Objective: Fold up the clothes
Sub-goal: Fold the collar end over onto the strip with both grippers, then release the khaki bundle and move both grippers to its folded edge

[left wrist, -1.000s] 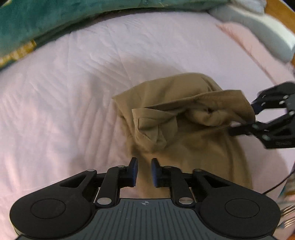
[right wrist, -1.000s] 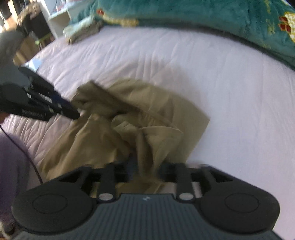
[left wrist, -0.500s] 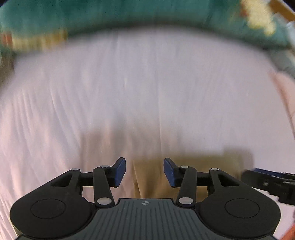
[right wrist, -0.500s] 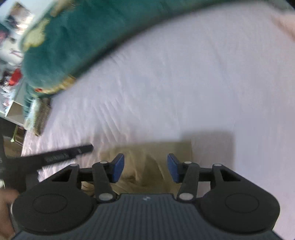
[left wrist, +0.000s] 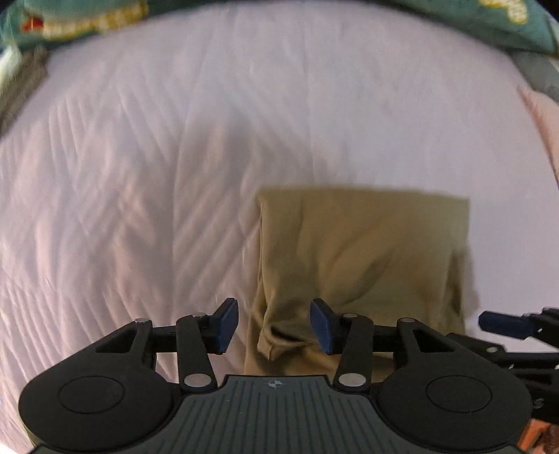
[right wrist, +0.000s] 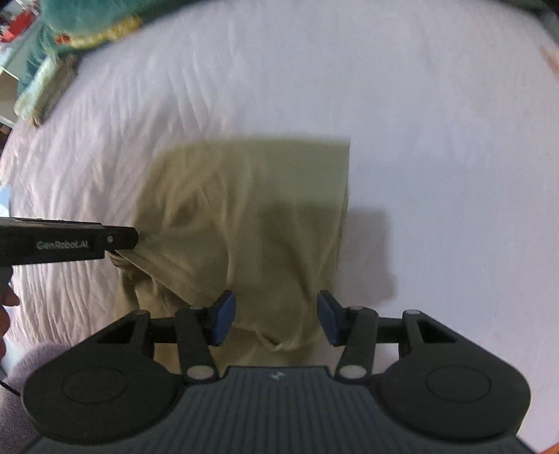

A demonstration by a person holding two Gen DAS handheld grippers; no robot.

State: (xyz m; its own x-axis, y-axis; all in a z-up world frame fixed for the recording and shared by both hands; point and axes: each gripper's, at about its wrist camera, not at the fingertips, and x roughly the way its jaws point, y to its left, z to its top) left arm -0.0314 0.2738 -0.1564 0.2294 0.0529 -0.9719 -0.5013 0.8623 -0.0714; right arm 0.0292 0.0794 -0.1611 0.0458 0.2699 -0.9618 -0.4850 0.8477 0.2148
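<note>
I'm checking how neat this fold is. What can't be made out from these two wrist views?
- Khaki garment, near edge: both views, hidden under each hand-held gripper's body.
- Garment type: folded and blurred, so not identifiable.
- Right hand-held gripper: in the left wrist view, only a blue fingertip shows; the right edge cuts it off.
- Teal blanket: motion-blurred and cropped at the top; pattern unreadable.

Open white bedsheet (left wrist: 174, 157) around the khaki garment (left wrist: 363, 244); teal blanket (right wrist: 87, 21) along the far edge.
</note>
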